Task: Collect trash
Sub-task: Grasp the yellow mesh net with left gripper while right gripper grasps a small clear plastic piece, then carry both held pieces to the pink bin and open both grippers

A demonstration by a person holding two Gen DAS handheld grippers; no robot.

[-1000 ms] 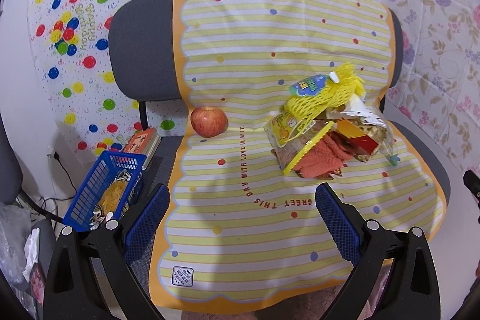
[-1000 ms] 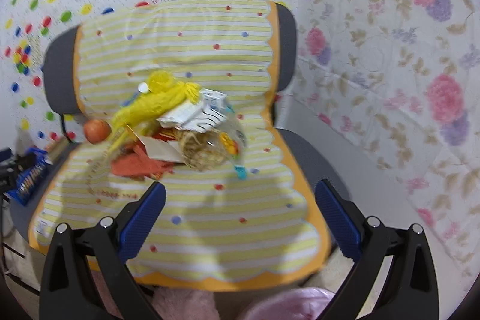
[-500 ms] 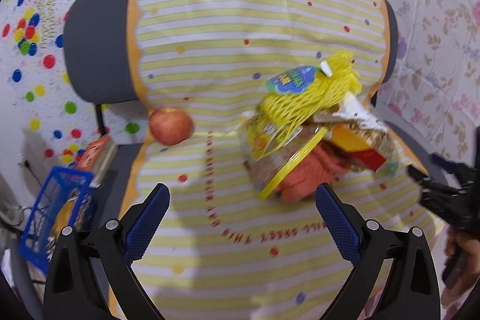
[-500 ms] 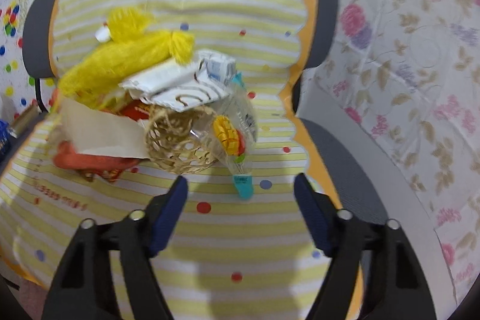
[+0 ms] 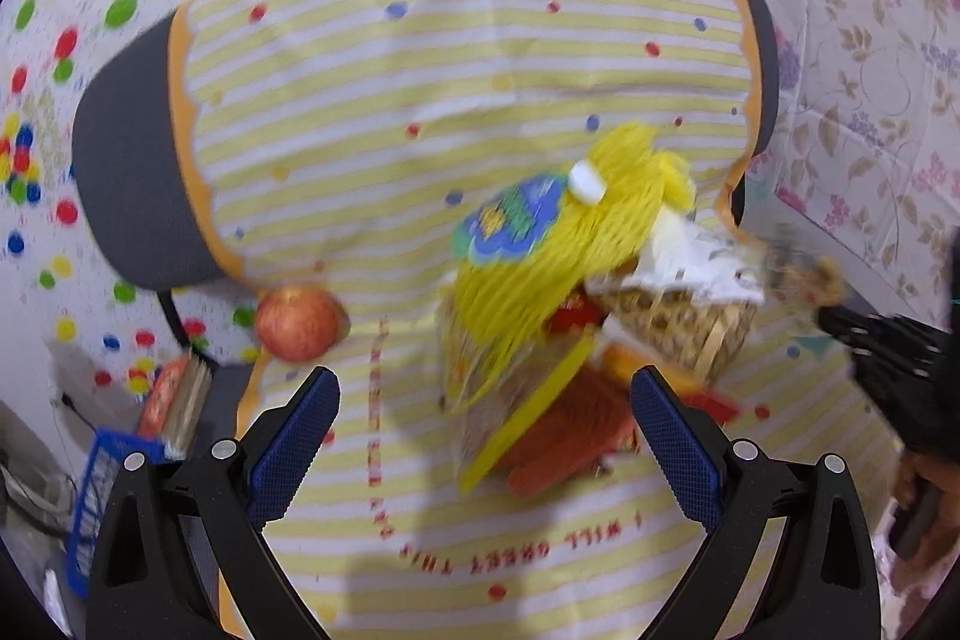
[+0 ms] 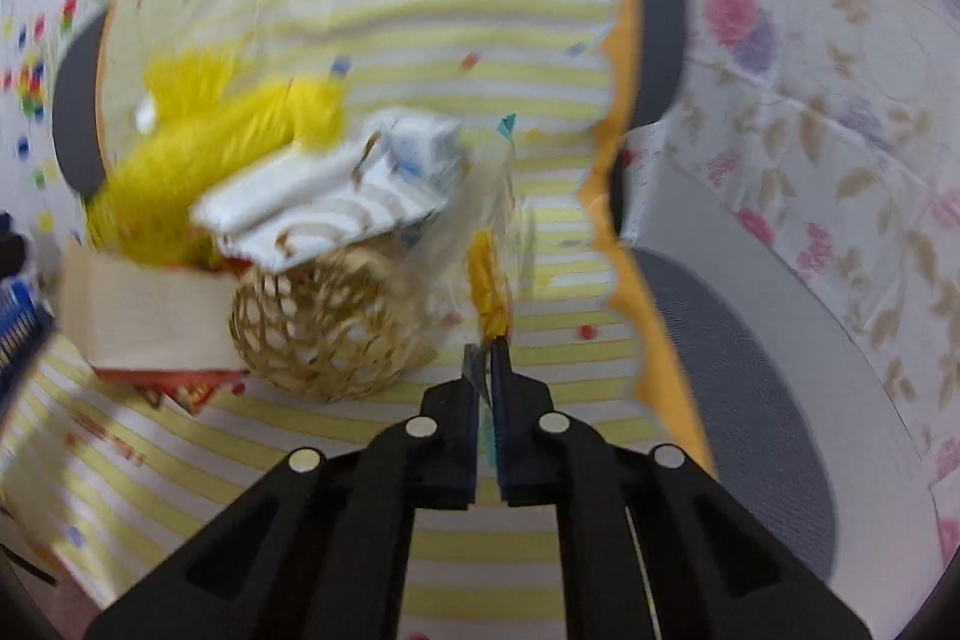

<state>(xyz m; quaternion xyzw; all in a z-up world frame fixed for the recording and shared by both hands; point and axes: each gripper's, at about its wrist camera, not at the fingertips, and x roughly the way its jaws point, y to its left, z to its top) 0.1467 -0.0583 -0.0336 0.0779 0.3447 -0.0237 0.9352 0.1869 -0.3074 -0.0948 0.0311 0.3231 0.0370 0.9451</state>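
- clear plastic wrapper (image 6: pixel 489 244) with an orange print, at the right edge of the trash pile on the chair seat; its near end lies pinched between the right gripper (image 6: pixel 486 358) jaws, which stood spread a second ago and have snapped together; first piece looks secured, lift can follow
- pile (image 5: pixel 576 304): yellow mesh net (image 5: pixel 540 268), wicker ball (image 6: pixel 318 334), white carton (image 6: pixel 336 202), orange cloth (image 5: pixel 570 436)
- left gripper (image 5: pixel 483 436) spread wide, pinching nothing, closer to the pile than before
- apple (image 5: pixel 297 322) apart at the seat's left; not trash, by my guess
- blue basket (image 5: pixel 99 484) on the floor left; contents hidden now
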